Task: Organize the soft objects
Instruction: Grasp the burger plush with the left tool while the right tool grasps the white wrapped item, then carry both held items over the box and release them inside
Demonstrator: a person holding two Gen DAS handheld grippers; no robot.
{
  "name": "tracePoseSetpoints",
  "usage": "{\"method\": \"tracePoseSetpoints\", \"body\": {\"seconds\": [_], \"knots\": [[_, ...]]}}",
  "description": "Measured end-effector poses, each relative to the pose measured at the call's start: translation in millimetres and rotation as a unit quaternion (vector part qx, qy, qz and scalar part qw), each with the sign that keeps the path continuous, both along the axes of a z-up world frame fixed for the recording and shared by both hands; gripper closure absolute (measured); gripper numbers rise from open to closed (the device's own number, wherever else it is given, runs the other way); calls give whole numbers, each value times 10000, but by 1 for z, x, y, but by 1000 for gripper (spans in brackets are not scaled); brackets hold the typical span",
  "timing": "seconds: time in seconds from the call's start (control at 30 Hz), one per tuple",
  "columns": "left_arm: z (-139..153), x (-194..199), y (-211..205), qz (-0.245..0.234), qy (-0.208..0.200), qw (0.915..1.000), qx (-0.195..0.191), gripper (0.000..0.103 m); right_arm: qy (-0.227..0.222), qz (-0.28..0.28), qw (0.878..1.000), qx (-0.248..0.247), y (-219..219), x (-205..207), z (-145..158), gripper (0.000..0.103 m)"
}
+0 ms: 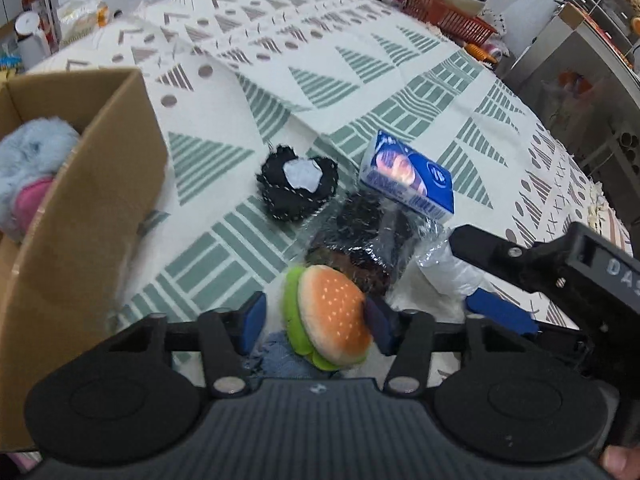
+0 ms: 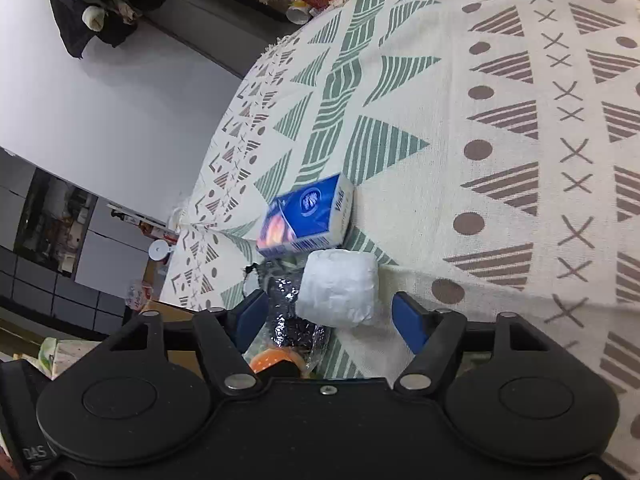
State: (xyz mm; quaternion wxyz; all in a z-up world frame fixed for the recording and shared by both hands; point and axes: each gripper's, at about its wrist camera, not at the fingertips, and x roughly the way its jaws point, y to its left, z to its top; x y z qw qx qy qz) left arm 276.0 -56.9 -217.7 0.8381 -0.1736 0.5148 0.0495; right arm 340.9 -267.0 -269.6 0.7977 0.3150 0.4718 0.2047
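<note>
My left gripper (image 1: 314, 322) is open around a plush hamburger (image 1: 330, 316) lying on the patterned cloth; its right pad touches the bun, the left pad stands apart. A black knitted piece with a white patch (image 1: 298, 182), a dark item in clear plastic (image 1: 360, 240) and a blue tissue pack (image 1: 408, 178) lie beyond it. My right gripper (image 2: 334, 318) is open around a white wrapped bundle (image 2: 340, 286), with gaps on both sides. The blue tissue pack (image 2: 308, 214) lies just past the bundle in the right wrist view.
An open cardboard box (image 1: 76, 216) stands at the left, holding a fluffy blue and pink plush (image 1: 28, 168). The right gripper's body (image 1: 560, 272) reaches in from the right in the left wrist view. An orange basket (image 1: 444, 12) and clutter lie at the far edge of the table.
</note>
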Motion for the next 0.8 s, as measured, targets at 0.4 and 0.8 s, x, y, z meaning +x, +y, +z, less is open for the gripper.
{"method": "tracePoseSetpoints", "body": {"seconds": [0.4, 0.8], "knots": [[7, -12, 3, 55, -185, 9995, -239, 76, -166, -72, 9996, -238, -1, -11, 9, 59], [63, -61, 17, 10, -944, 9954, -157, 76, -543, -1, 9977, -397, 7, -46, 59, 59]]}}
